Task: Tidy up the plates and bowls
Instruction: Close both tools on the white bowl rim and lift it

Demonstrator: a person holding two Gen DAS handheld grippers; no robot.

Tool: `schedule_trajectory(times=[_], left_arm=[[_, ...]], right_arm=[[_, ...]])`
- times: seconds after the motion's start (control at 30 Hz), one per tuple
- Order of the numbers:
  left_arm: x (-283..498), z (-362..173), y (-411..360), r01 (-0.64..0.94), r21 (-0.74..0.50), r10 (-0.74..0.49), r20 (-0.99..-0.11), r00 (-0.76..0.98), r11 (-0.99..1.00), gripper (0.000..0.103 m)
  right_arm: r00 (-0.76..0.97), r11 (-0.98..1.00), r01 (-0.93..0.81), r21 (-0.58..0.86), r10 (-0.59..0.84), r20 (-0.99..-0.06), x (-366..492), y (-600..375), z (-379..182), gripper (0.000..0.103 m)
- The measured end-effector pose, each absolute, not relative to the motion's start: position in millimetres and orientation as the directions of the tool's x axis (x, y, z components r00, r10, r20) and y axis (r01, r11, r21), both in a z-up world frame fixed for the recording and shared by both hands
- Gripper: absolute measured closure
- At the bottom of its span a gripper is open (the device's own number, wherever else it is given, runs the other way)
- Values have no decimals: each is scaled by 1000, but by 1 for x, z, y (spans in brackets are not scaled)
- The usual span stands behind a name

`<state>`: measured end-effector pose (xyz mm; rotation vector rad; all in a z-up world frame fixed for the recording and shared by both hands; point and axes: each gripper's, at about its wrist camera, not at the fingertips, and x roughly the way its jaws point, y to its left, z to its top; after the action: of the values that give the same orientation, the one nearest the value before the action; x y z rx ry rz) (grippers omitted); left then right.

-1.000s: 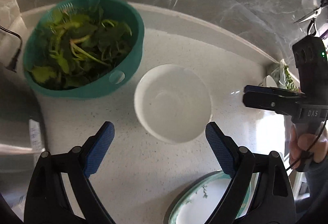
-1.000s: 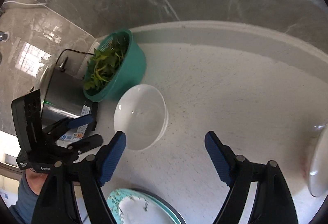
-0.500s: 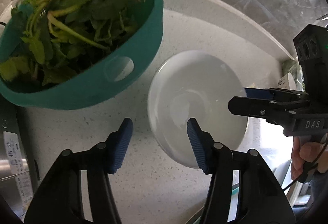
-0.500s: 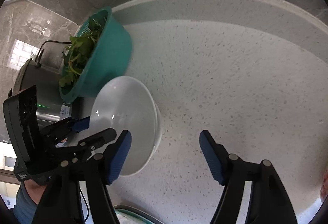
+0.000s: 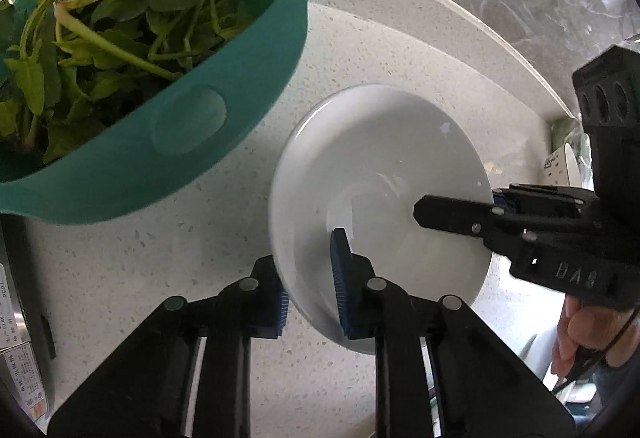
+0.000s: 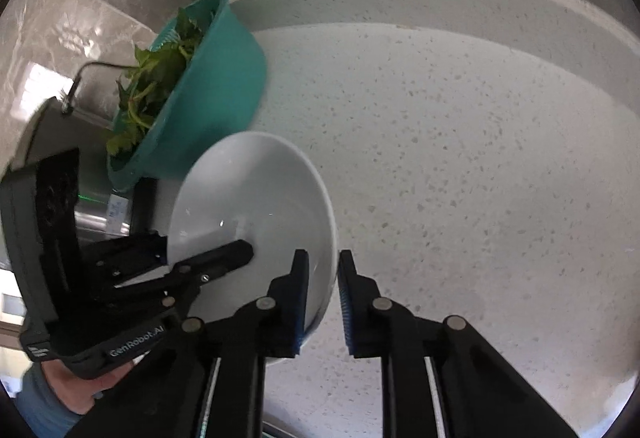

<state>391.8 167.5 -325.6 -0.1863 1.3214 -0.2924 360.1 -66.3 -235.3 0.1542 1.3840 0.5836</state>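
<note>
While both claws close on opposite rims, the plain, glossy white bowl (image 5: 380, 173) sits empty on the speckled counter (image 5: 140, 270).

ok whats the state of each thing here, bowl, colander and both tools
white bowl: empty, on the counter, rim pinched on two opposite sides
teal colander: full of leafy greens, standing beside the bowl
left tool: closing, pads either side of the bowl's near rim
right tool: closing, pads either side of the bowl's rim
</note>
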Motion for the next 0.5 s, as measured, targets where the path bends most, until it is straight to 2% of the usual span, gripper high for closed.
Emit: schedule_trajectory(times=[0.5], left_arm=[[401, -294, 128, 165, -308, -338, -918, 208, 937, 87]], right_arm=[[146, 873, -223, 434, 470, -870, 355, -87, -216, 87]])
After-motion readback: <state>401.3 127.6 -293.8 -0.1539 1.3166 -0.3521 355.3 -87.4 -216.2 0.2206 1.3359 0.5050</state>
